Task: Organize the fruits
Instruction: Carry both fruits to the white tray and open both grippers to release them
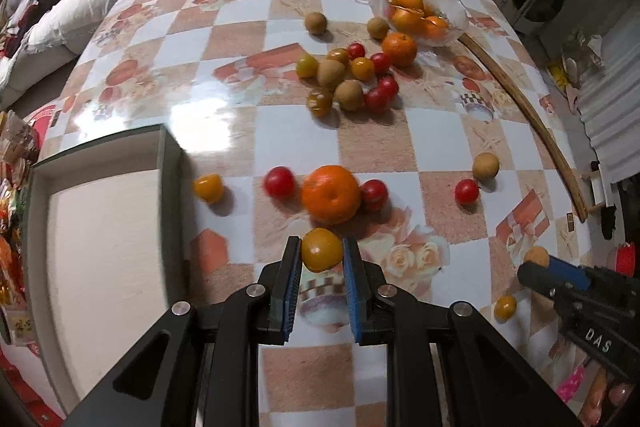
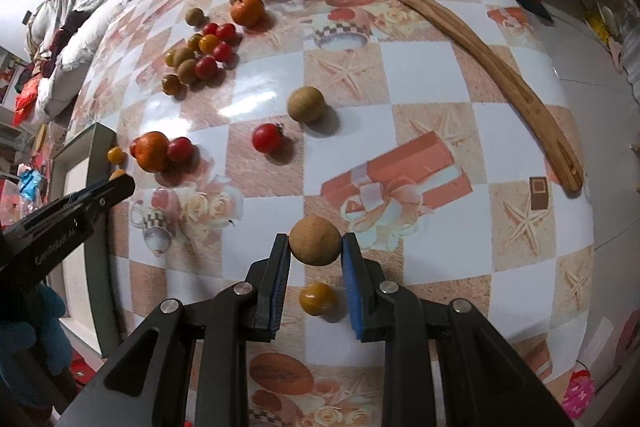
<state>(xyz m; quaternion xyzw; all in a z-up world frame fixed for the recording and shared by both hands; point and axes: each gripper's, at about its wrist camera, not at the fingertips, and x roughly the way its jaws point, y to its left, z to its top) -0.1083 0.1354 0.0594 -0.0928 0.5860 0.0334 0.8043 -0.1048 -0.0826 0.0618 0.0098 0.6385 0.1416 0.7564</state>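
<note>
**Inspector:** State the jaws, both sides.

**Operator:** On my left gripper (image 1: 322,254) the jaws are closed down to fruit width on a yellow cherry tomato (image 1: 322,250), pinched between the blue pads (image 1: 294,281). On my right gripper (image 2: 316,247) the jaws are likewise narrowed onto a brown longan (image 2: 316,241), both pads touching its sides.

**Inspector:** Where do those two stand in the scene?

**Operator:** I see the held tomato at the near centre of the checked table (image 1: 376,147), just right of the tray (image 1: 100,227), whose pale floor shows at near left. The longan is held near the table's near right edge; a second yellow tomato (image 2: 318,299) lies on the cloth just nearer than it, between the fingers of my right gripper.

**Inspector:** The remaining fruit?

**Operator:** Just beyond my left gripper I note a mandarin (image 1: 331,194) with a red cherry tomato (image 1: 374,191) touching its right side. A mixed cluster (image 1: 348,79) of tomatoes and longans sits farther off. At far right a glass bowl (image 1: 456,27) holds mandarins, one more mandarin (image 1: 399,49) just outside it. A wooden stick (image 2: 480,39) runs along the right edge.
</note>
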